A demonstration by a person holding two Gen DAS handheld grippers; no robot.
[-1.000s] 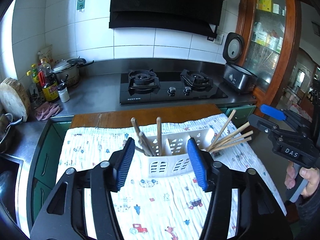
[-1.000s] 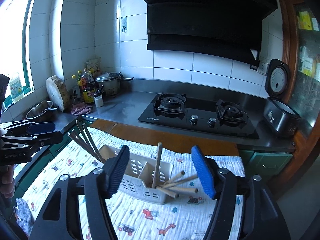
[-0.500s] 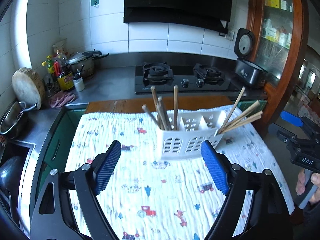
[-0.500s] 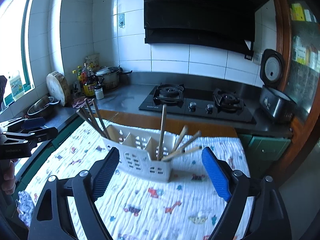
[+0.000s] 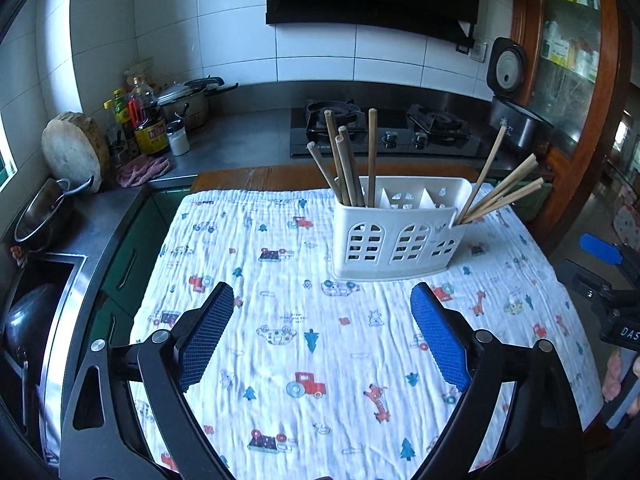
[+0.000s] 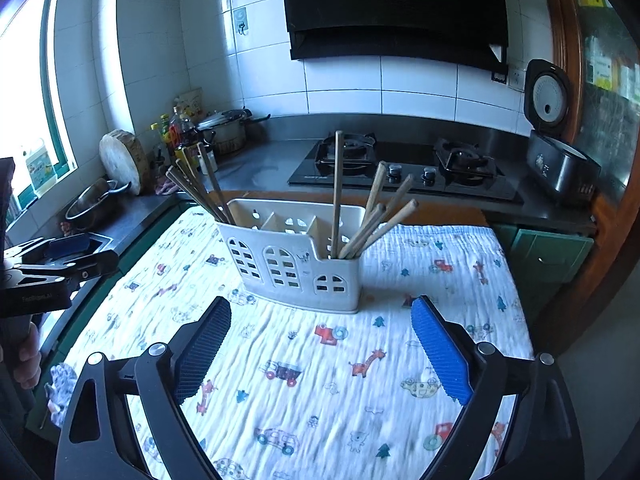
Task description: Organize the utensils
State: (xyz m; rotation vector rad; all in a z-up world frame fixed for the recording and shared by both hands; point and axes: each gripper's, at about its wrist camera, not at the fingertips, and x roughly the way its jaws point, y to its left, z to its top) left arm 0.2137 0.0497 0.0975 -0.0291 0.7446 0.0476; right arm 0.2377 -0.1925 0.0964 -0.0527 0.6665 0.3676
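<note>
With both the left gripper [image 5: 322, 336] and right gripper [image 6: 320, 350] wide and empty, we risk tipping the light caddy [image 5: 398, 228] when pulling leaning chopsticks [image 5: 500, 196].

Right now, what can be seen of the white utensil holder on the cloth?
The utensil holder is a cream-white, plastic-looking caddy with arched, window-like cutouts on its front and dividers making several compartments. It stands upright on the printed cloth, touching nothing else; both grippers are open and clear of it. Wooden chopsticks lean in the two end compartments, while the middle ones look empty. Behind it runs the wooden table edge.
</note>
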